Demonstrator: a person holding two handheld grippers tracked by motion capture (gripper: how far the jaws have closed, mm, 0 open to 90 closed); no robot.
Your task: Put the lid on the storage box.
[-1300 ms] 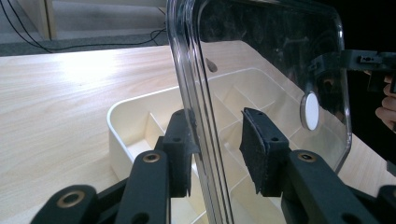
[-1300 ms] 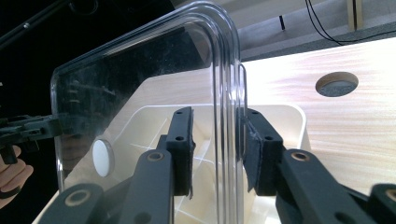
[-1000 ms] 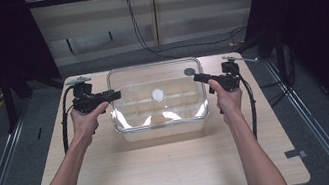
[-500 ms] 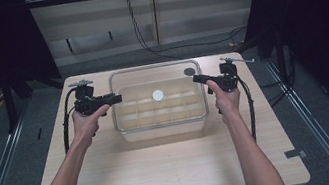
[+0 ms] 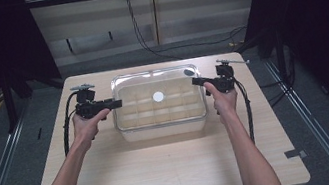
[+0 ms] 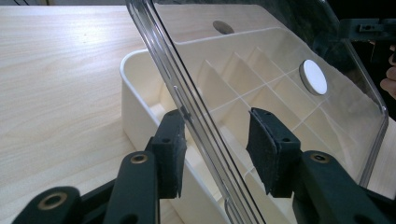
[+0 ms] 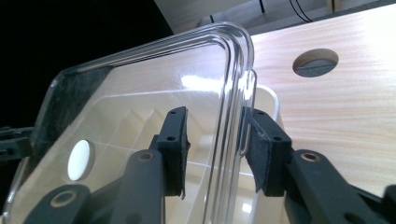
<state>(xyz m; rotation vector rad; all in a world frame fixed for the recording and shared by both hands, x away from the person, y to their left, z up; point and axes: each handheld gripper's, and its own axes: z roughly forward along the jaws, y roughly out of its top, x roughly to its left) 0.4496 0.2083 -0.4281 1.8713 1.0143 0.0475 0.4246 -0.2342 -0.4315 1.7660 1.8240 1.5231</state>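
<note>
Clear plastic lid (image 5: 158, 96) with rounded corners and a white round disc (image 5: 158, 96) at its middle lies over a cream box (image 6: 140, 93) split by thin dividers into compartments, at the far middle of the table (image 5: 176, 171). The left gripper (image 5: 114, 103) has the lid's left edge between its jaws, which stand apart and do not press it. The right gripper (image 5: 197, 81) straddles the right edge; its jaws have just been opening, one pad touching or nearly touching the rim. Pale wood forms the tabletop, with a round hole (image 5: 189, 72) near the far right corner. Dark curtains, cables and a grey floor surround it.
</note>
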